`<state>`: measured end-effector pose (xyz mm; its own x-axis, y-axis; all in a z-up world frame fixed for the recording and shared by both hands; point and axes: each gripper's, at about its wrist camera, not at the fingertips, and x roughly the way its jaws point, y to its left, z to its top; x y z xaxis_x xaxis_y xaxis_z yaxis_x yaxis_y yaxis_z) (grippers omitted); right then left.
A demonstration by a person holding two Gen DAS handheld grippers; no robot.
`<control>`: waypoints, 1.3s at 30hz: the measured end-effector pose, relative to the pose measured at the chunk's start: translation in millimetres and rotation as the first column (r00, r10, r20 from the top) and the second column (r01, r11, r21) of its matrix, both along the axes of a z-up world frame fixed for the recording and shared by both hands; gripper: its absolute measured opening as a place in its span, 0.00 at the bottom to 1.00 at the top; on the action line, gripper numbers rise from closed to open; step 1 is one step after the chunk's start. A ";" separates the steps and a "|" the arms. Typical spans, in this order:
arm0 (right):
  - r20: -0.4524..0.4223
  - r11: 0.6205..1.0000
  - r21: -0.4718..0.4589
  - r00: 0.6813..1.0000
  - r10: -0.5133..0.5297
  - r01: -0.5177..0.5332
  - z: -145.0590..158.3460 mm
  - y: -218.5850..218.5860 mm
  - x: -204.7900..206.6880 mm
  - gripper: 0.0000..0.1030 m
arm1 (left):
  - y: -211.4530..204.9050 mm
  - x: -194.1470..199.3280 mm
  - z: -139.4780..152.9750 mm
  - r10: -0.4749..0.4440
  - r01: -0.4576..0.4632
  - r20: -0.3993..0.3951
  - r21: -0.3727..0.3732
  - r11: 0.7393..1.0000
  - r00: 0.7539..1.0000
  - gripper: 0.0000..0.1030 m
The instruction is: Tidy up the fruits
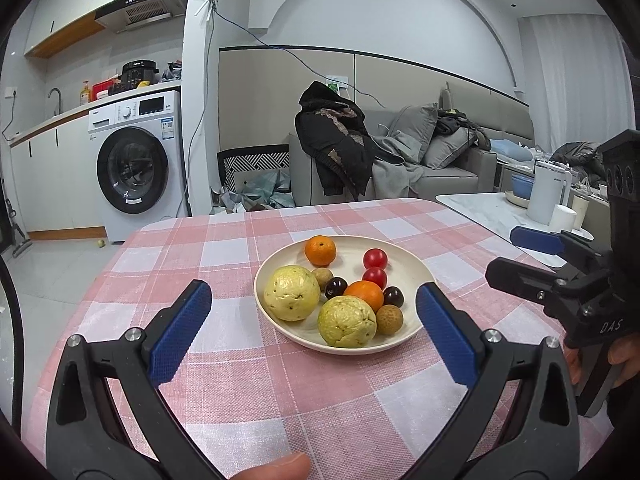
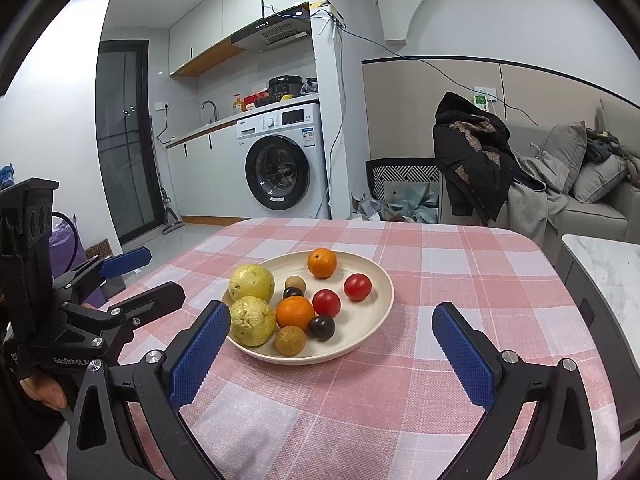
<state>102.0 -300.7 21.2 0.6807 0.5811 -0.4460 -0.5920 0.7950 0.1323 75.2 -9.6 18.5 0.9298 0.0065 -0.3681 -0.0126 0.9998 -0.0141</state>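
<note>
A cream plate point(image 1: 412, 264) sits near the middle of a table under a pink checked cloth point(image 1: 240, 380), well clear of every edge; all ten fruits lie on it, none on the cloth; the left gripper point(image 1: 314, 332) and the right gripper point(image 2: 330, 350) both hang over the table's near edge, jaws spread wide and holding nothing; the plate lies straight ahead of both, a little right of centre for the left gripper, a little left for the right, neither clearly nearer. The count: two pale yellow guavas point(image 2: 252, 282), on the plate's left side, one behind the other; two oranges point(image 2: 322, 263), one at the far rim, one mid-plate; two red cherry tomatoes point(image 2: 357, 287) toward the right; two dark cherries point(image 2: 322, 328); two brown longans point(image 2: 290, 341). Such a scene fits fruit gathered onto the plate, or fruit yet to be sorted off it; which, the views cannot settle.
</note>
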 end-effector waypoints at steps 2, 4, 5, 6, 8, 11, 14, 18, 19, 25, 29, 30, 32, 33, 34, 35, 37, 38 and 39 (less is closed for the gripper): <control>0.004 1.000 -0.002 1.000 0.003 -0.003 0.5 0.5 -1.1 1.00 | -0.4 -0.6 0.4 -0.003 0.003 0.003 -0.002 1.000 1.000 0.99; 0.007 1.000 -0.005 1.000 0.004 -0.004 0.5 1.5 -1.5 1.00 | -0.1 -1.2 1.0 -0.003 0.003 0.004 -0.001 1.000 1.000 0.99; 0.007 1.000 -0.005 1.000 0.004 -0.004 0.5 1.7 -1.8 1.00 | 0.3 -1.0 1.3 -0.003 0.003 0.004 0.000 1.000 1.000 0.99; 0.006 1.000 -0.004 1.000 0.004 -0.004 0.5 1.7 -1.7 1.00 | 0.4 -0.9 1.3 -0.004 0.004 0.004 0.000 1.000 1.000 0.99; 0.006 1.000 -0.004 1.000 0.003 -0.003 0.4 1.9 -1.7 1.00 | 0.2 -1.0 1.3 -0.002 0.002 0.005 -0.001 1.000 1.000 0.99; 0.007 1.000 -0.005 1.000 0.003 -0.003 0.4 1.9 -1.8 1.00 | 0.3 -1.1 1.1 -0.003 0.003 0.004 -0.001 1.000 1.000 0.99; 0.007 1.000 -0.006 1.000 0.005 -0.005 0.7 2.3 -2.2 1.00 | 0.1 -1.0 1.0 -0.003 0.003 0.004 -0.001 1.000 1.000 0.99; 0.009 1.000 -0.006 1.000 0.006 -0.006 1.4 2.7 -2.6 1.00 | 0.3 -1.2 0.9 -0.003 0.003 0.004 -0.001 1.000 1.000 0.99; 0.008 1.000 -0.007 1.000 0.007 -0.006 1.6 2.8 -2.5 1.00 | 0.0 -1.2 0.9 -0.004 0.004 0.004 -0.001 1.000 1.000 0.99; 0.009 1.000 -0.007 1.000 0.007 -0.007 1.5 2.9 -2.7 1.00 | 0.1 -1.4 1.2 -0.003 0.003 0.005 -0.001 1.000 1.000 0.99; 0.010 1.000 -0.008 1.000 0.007 -0.007 1.5 3.0 -2.6 1.00 | 0.1 -1.5 1.1 -0.003 0.003 0.005 0.000 1.000 1.000 0.99; 0.010 1.000 -0.008 1.000 0.007 -0.007 1.4 3.1 -2.7 1.00 | 0.1 -1.4 1.1 -0.003 0.003 0.005 0.000 1.000 1.000 0.99; 0.010 1.000 -0.008 1.000 0.007 -0.007 1.4 3.1 -2.7 1.00 | 0.2 -1.4 1.1 -0.003 0.003 0.005 0.000 1.000 1.000 0.99; 0.009 1.000 -0.008 1.000 0.007 -0.006 1.3 3.1 -2.7 1.00 | 0.1 -1.5 1.1 -0.003 0.003 0.004 0.000 1.000 1.000 0.99; 0.009 1.000 -0.008 1.000 0.006 -0.006 1.4 3.1 -2.5 1.00 | 0.0 -1.6 1.1 -0.003 0.003 0.005 -0.001 1.000 1.000 0.99; 0.010 1.000 -0.008 1.000 0.007 -0.007 1.3 3.2 -2.8 1.00 | -0.3 -1.6 1.2 -0.004 0.004 0.005 -0.001 1.000 1.000 0.99; 0.010 1.000 -0.008 1.000 0.007 -0.007 1.2 3.3 -2.8 1.00 | 0.2 -1.5 1.0 -0.003 0.003 0.005 0.000 1.000 1.000 0.99; 0.010 1.000 -0.008 1.000 0.007 -0.007 1.2 3.3 -2.8 1.00 | 0.3 -1.5 1.0 -0.004 0.004 0.005 -0.001 1.000 1.000 0.99; 0.010 1.000 -0.008 1.000 0.008 -0.007 1.2 3.3 -2.9 1.00 | 0.2 -1.6 1.1 -0.004 0.004 0.005 -0.001 1.000 1.000 0.99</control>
